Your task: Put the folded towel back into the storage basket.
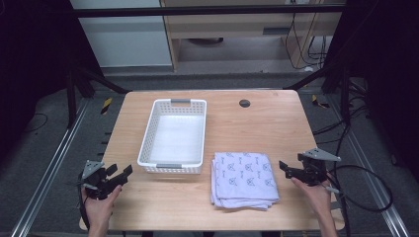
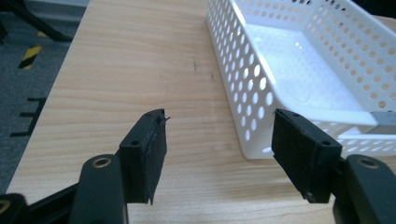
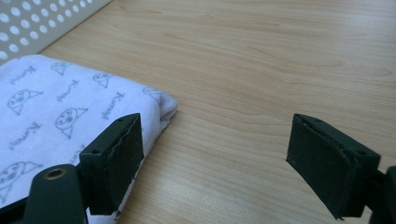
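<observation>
From the high view the folded white printed cloth (image 1: pixel 244 180) lies just inward of the right gripper (image 1: pixel 288 169), both grippers wide open and empty; the left gripper (image 2: pixel 219 149) faces the white perforated plastic basket (image 2: pixel 299 60); in the right gripper view the cloth's corner sits by one jaw, likely soft, light and floppy, best pinched at that edge.

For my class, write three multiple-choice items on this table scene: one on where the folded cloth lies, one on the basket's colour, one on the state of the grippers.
1. Where does the folded cloth lie?
A. Inside the basket
B. On the table, right of the basket
C. On the floor

2. What colour is the basket?
A. White
B. Blue
C. Black

3. How do the left gripper and right gripper stand?
A. Both shut on the cloth
B. One open, one shut
C. Both open, holding nothing

Answers:
1 B: the high view shows the cloth flat on the wood beside the basket.
2 A: its perforated walls are white.
3 C: each gripper view shows bare table between wide-apart jaws.
</observation>
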A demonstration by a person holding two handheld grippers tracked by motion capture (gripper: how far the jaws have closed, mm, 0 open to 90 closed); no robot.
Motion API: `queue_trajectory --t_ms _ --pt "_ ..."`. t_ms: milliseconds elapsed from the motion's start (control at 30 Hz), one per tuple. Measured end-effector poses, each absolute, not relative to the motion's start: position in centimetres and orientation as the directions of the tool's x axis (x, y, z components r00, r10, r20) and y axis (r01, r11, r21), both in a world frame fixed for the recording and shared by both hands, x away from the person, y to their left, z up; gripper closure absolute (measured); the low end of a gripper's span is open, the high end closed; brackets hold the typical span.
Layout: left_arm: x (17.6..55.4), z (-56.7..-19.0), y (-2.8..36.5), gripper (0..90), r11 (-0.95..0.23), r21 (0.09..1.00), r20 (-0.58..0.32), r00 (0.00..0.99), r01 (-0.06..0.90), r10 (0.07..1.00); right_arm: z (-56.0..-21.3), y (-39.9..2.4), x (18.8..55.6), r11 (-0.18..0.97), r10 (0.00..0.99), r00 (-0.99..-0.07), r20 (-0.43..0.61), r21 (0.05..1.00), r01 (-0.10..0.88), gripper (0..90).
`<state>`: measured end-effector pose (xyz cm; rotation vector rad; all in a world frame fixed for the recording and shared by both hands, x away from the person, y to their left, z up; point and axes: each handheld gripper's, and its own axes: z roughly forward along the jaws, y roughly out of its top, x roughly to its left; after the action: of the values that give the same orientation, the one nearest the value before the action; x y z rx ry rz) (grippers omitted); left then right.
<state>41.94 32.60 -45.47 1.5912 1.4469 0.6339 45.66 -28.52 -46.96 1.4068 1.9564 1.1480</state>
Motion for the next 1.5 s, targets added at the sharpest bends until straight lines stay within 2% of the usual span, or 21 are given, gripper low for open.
queue_trajectory --t_ms 600,900,1267,1500 --pt "40.7 -43.2 29.9 30.7 0.010 0.892 -0.171 0.317 0.452 0.933 -45.4 -27.3 44.5 0.106 0.915 -0.390 0.107 0.867 0.487 24.1" --pt "40.4 -42.5 28.4 35.4 0.003 0.904 -0.163 0.337 0.428 0.927 -44.5 -26.3 44.6 0.130 0.900 -0.425 0.093 0.874 0.468 27.0" --pt "41.5 -40.6 25.7 36.9 -0.028 0.905 -0.151 0.383 0.424 0.911 -40.9 -25.8 45.7 0.094 0.891 -0.436 0.125 0.890 0.447 27.8" --pt "41.7 -39.7 23.2 39.6 -0.051 0.911 -0.140 0.423 0.409 0.895 -40.4 -25.5 46.5 0.057 0.888 -0.434 0.152 0.900 0.431 30.2"
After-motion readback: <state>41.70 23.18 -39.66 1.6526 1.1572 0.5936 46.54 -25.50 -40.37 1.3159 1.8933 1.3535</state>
